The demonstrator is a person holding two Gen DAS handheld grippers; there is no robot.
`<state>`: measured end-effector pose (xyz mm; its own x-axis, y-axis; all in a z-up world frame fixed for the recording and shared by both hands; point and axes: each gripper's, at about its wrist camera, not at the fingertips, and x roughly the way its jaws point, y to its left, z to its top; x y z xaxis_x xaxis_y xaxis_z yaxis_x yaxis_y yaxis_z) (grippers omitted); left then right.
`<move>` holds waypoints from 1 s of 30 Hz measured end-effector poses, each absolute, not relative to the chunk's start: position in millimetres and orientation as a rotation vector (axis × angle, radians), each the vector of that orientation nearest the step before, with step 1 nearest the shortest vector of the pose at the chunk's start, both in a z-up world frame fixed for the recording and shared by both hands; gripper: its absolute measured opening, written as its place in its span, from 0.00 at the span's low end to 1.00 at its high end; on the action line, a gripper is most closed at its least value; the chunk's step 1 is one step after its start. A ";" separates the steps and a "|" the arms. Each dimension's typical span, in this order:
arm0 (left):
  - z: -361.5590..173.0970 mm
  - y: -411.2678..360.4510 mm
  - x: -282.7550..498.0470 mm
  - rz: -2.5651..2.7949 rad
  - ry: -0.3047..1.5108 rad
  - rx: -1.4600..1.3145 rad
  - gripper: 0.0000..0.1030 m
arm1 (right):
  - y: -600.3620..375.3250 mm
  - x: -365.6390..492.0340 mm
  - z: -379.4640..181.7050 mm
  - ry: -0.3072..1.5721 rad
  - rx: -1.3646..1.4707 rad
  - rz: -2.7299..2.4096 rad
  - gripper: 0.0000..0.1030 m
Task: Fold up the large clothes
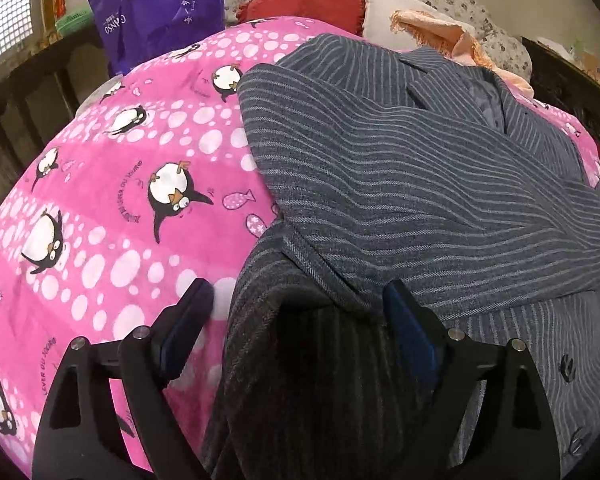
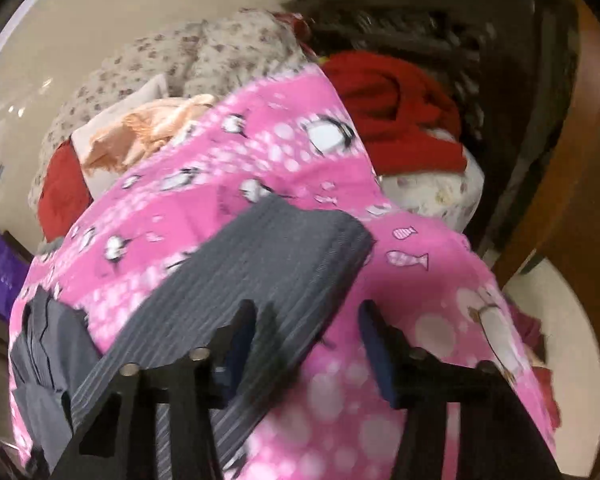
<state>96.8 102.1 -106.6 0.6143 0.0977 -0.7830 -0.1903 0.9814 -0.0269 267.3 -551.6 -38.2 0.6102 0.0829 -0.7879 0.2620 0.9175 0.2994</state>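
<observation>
The dark grey pinstriped wool jacket (image 1: 420, 184) lies rumpled on a pink penguin-print quilt (image 1: 112, 208). The left gripper (image 1: 296, 308) has wide jaws straddling a fold; the right gripper (image 2: 308, 324) is half-open, gripping nothing.

The left gripper (image 1: 296, 300) has two black fingers of flat, angular plate with triangular cut-outs. Each finger carries two round silver pins near its upper joints. Dark blue pads (image 1: 408, 332) line the inner faces of the fingertips, slab-shaped and slightly tapered towards the tip.

The right gripper (image 2: 308, 324) is of the same build: black plate fingers with angular cut-outs, silver pin heads at the joints, and dark blue pads (image 2: 374, 344) on the inner faces. Its picture is blurred, so finer marks cannot be told.
</observation>
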 end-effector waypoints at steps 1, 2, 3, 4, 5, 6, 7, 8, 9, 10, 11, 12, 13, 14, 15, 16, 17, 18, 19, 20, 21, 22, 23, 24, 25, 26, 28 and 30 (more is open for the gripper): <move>-105.8 101.6 97.9 0.168 0.895 -0.108 0.86 | -555.1 269.2 -40.5 0.896 0.415 -0.099 0.46; -106.2 101.0 98.6 0.171 0.895 -0.106 0.86 | -556.8 271.7 -41.9 0.883 0.421 -0.095 0.46; -106.8 101.3 98.6 0.174 0.896 -0.103 0.87 | -560.0 276.2 -44.7 0.871 0.438 -0.088 0.46; -106.4 102.1 99.6 0.175 0.896 -0.101 0.87 | -560.7 281.3 -47.4 0.864 0.453 -0.084 0.45; -106.6 101.7 100.1 0.177 0.896 -0.100 0.87 | -561.7 285.0 -48.5 0.856 0.462 -0.080 0.43; -106.7 102.2 100.2 0.178 0.896 -0.099 0.87 | -562.1 289.0 -49.3 0.846 0.467 -0.081 0.38; -106.7 102.1 100.6 0.178 0.897 -0.098 0.87 | -563.1 292.8 -49.5 0.843 0.472 -0.083 0.24; -106.6 102.4 101.1 0.178 0.897 -0.099 0.87 | -563.9 294.3 -48.7 0.836 0.472 -0.083 0.12; -106.7 102.4 101.4 0.179 0.897 -0.099 0.87 | -561.6 292.0 -44.8 0.828 0.462 -0.077 0.05; -106.6 102.2 101.6 0.179 0.897 -0.098 0.87 | -558.5 289.2 -39.2 0.810 0.441 -0.078 0.05; -106.7 102.3 101.8 0.179 0.897 -0.099 0.87 | -556.1 283.2 -30.6 0.787 0.419 -0.080 0.05; -106.7 102.4 102.0 0.179 0.898 -0.100 0.87 | -555.2 275.1 -21.1 0.767 0.415 -0.088 0.05; -106.6 102.1 101.9 0.178 0.897 -0.101 0.87 | -555.4 266.3 -12.0 0.747 0.413 -0.101 0.05; -106.6 102.0 102.0 0.179 0.897 -0.100 0.87 | -556.2 254.4 -0.4 0.726 0.403 -0.121 0.05; -106.6 102.0 102.0 0.179 0.897 -0.100 0.87 | -557.6 242.7 9.8 0.708 0.395 -0.145 0.05; -106.6 102.3 101.9 0.178 0.897 -0.102 0.87 | -561.7 223.9 24.4 0.689 0.397 -0.185 0.05; -106.6 102.1 102.0 0.177 0.897 -0.103 0.87 | -566.3 206.9 37.1 0.673 0.402 -0.223 0.05; -106.5 101.9 102.1 0.177 0.896 -0.104 0.87 | -569.1 192.2 47.8 0.661 0.398 -0.257 0.05; -106.4 102.9 102.2 0.175 0.896 -0.105 0.87 | -571.0 172.9 61.2 0.641 0.393 -0.282 0.05; -106.2 103.3 102.1 0.174 0.895 -0.108 0.87 | -571.3 155.4 72.6 0.624 0.391 -0.297 0.05; -106.1 103.4 102.2 0.172 0.895 -0.112 0.87 | -569.7 141.2 81.9 0.616 0.383 -0.313 0.05; -106.1 104.2 101.7 0.171 0.895 -0.113 0.87 | -565.5 124.1 92.0 0.594 0.387 -0.316 0.05; -106.0 104.5 101.5 0.170 0.895 -0.113 0.87 | -559.2 113.3 97.7 0.577 0.397 -0.300 0.05; -105.8 104.2 102.1 0.168 0.900 -0.112 0.87 | -551.1 107.5 100.4 0.578 0.397 -0.286 0.05; -105.5 105.7 101.6 0.164 0.902 -0.117 0.87 | -536.1 104.5 103.2 0.580 0.387 -0.259 0.05; -102.6 109.1 100.9 0.156 0.906 -0.136 0.87 | -519.2 105.2 104.3 0.577 0.377 -0.224 0.05; -92.8 117.6 97.1 0.152 0.909 -0.177 0.87 | -479.4 115.6 101.3 0.589 0.351 -0.149 0.05; -80.0 126.7 90.1 0.152 0.887 -0.213 0.87 | -428.6 133.6 93.6 0.595 0.329 -0.038 0.05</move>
<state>90.1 126.7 -80.0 0.6231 0.0437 -0.7809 -0.2193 0.9681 -0.1208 133.6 -428.6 93.6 0.8290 0.0595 -0.5560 0.1289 0.9472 0.2936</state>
